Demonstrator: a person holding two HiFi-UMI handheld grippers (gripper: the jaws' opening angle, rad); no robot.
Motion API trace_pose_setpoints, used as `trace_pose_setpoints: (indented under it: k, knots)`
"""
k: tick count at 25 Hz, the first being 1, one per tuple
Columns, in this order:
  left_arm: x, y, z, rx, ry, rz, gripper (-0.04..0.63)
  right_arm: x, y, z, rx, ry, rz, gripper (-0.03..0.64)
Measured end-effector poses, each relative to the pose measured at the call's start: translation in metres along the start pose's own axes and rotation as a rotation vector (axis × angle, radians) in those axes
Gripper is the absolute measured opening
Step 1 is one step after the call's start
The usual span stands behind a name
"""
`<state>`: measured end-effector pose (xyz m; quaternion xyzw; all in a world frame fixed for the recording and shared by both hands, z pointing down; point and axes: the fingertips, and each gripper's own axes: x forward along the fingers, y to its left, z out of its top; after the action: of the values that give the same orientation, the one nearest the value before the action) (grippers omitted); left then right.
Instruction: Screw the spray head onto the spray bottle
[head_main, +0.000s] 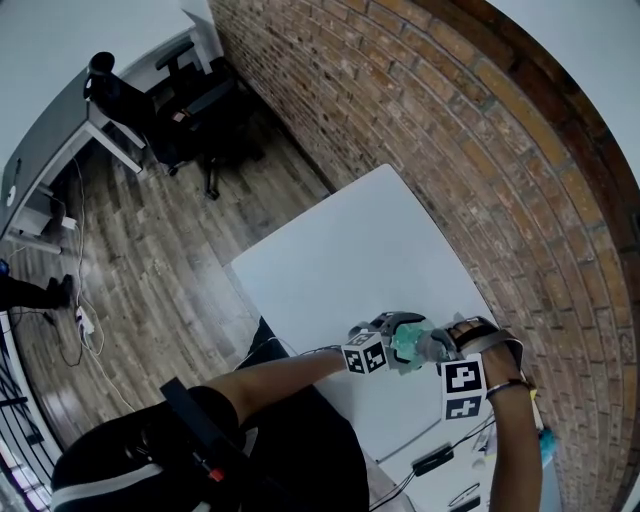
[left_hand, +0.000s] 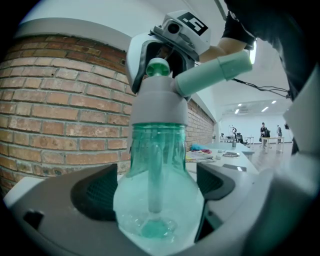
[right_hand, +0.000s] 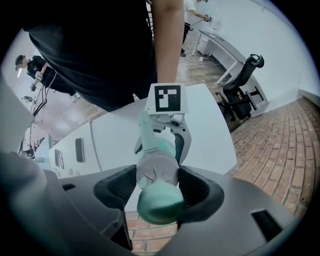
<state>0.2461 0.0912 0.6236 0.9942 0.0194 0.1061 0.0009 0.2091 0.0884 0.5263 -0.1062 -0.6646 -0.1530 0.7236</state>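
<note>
Because the light spray bottle (left_hand: 159, 145) looks crushable, my left tool (left_hand: 157, 195) clasps its belly wide while my right tool (right_hand: 158, 186) pinches the stiffer spray head (right_hand: 156, 169).

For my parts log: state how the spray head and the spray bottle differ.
The spray bottle is see-through green; the spray head is opaque grey with pale green parts. The left gripper clamps the spray bottle's bulb; the right gripper clamps the spray head from above. Shared: a green tint, and they meet at the neck.
</note>
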Motion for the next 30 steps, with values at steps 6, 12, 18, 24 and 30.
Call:
trace_pose_setpoints:
  k: [6,12,18,24,30]
  knots:
    - [-0.001,-0.001,-0.001,0.002,-0.001,0.002,0.486,0.002,0.000,0.002,0.111,-0.029,0.022,0.272]
    - [-0.002,-0.001,0.000,0.000,-0.002,0.002,0.486,0.000,-0.001,0.004,0.327,-0.087,0.060,0.272]
    - [-0.002,-0.001,0.000,0.001,-0.004,0.004,0.486,0.000,-0.004,0.004,0.462,-0.147,0.066,0.272]
    - [-0.003,-0.001,0.000,0.001,-0.006,0.005,0.486,-0.001,-0.007,0.003,0.639,-0.184,0.081,0.272]
    - [-0.005,-0.001,0.000,0.004,-0.011,0.006,0.486,-0.002,-0.011,0.002,0.836,-0.236,0.065,0.272]
